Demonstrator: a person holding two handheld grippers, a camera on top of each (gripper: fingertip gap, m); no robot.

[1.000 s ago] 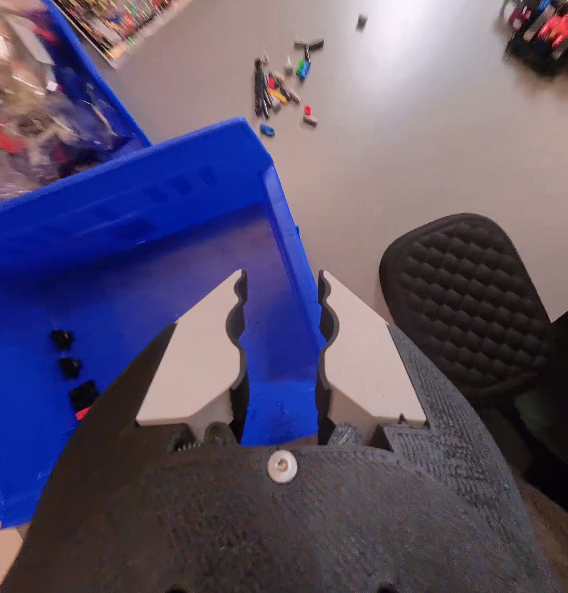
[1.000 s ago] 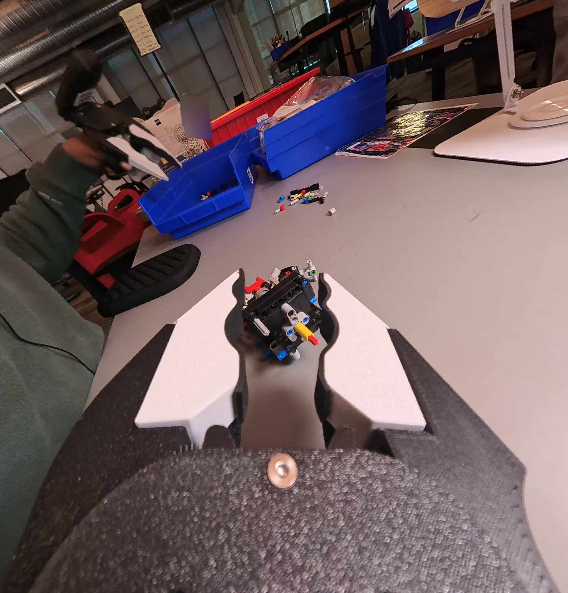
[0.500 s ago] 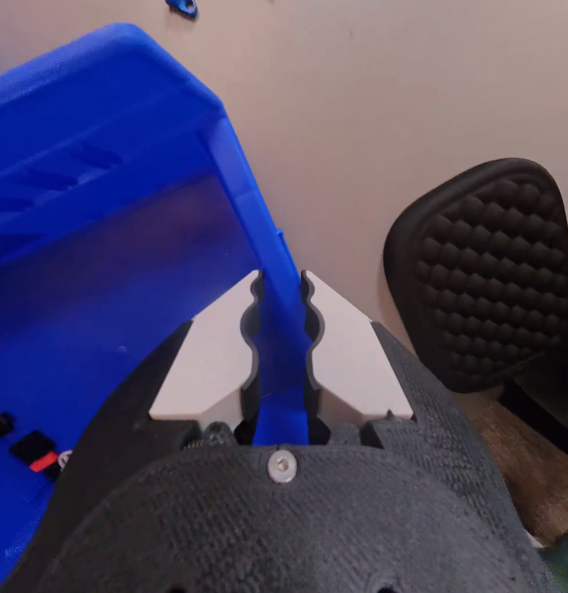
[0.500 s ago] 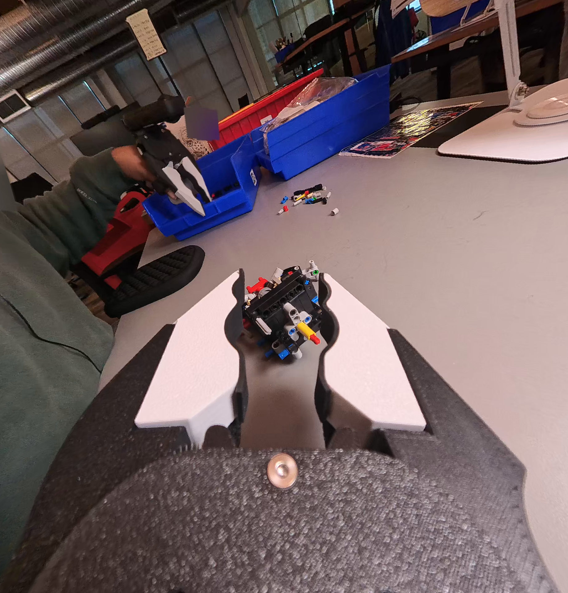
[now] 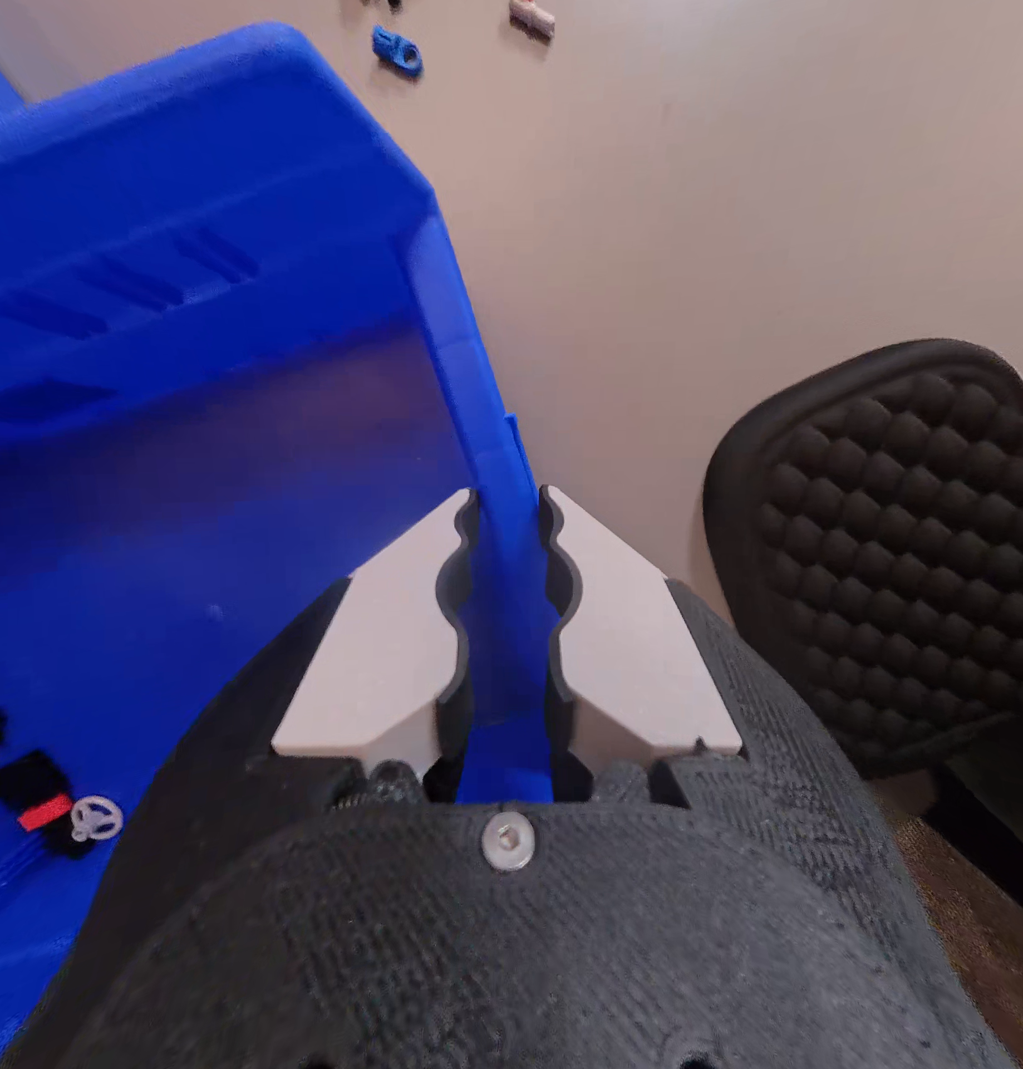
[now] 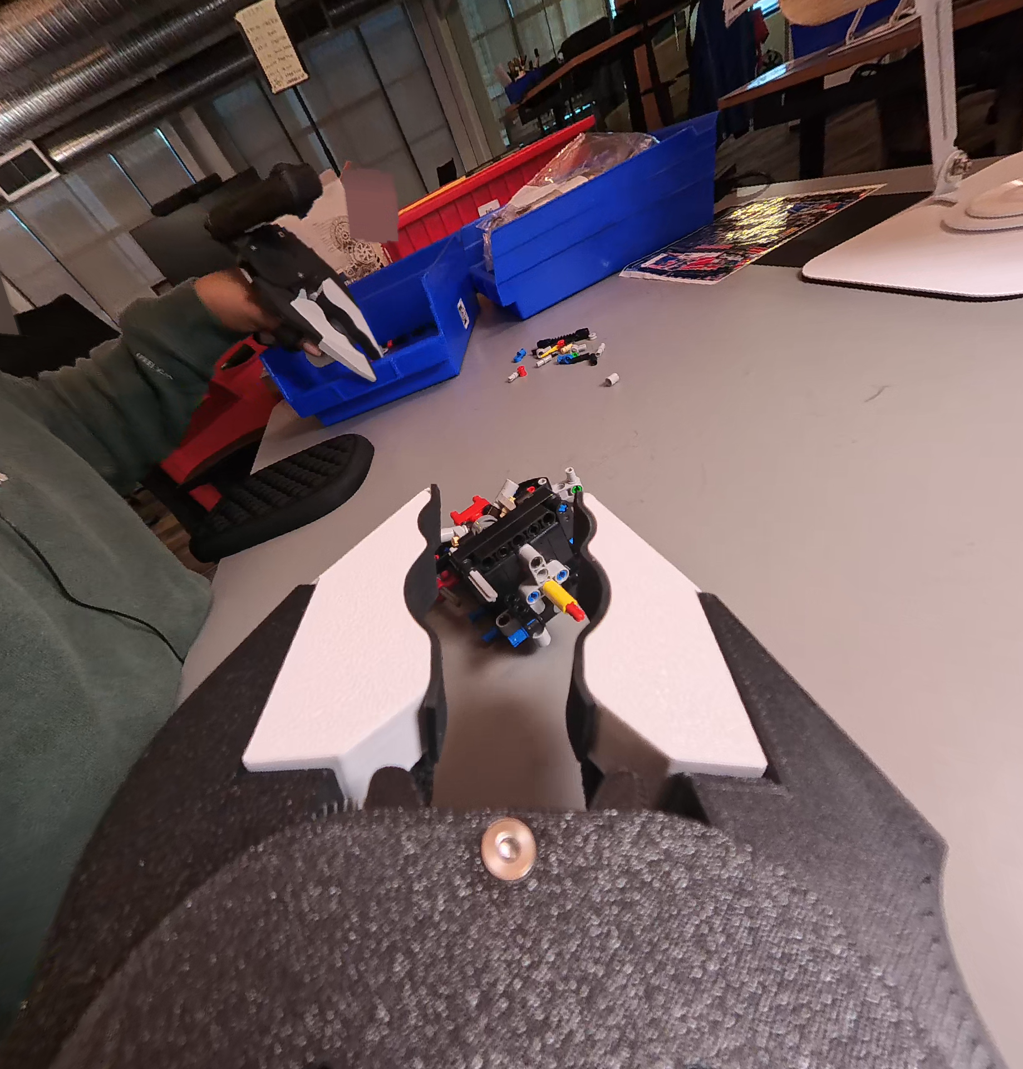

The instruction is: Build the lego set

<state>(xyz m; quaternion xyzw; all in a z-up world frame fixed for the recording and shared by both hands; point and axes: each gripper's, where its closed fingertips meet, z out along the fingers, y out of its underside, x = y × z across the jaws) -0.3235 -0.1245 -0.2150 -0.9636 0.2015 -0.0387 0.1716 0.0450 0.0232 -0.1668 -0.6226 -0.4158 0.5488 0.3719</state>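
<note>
Left wrist view: left gripper [image 5: 504, 555] pinches the blue bin [image 5: 208, 301] side wall. Right gripper [image 6: 506, 541], jaws spread, brackets the lego assembly [image 6: 515, 555] on open grey table [image 6: 787, 463].

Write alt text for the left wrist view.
The left tool straddles the right side wall of a blue bin, its jaws narrowed around it. Small black and red pieces lie inside the bin; a black textured armrest sits right of the grey table.
</note>
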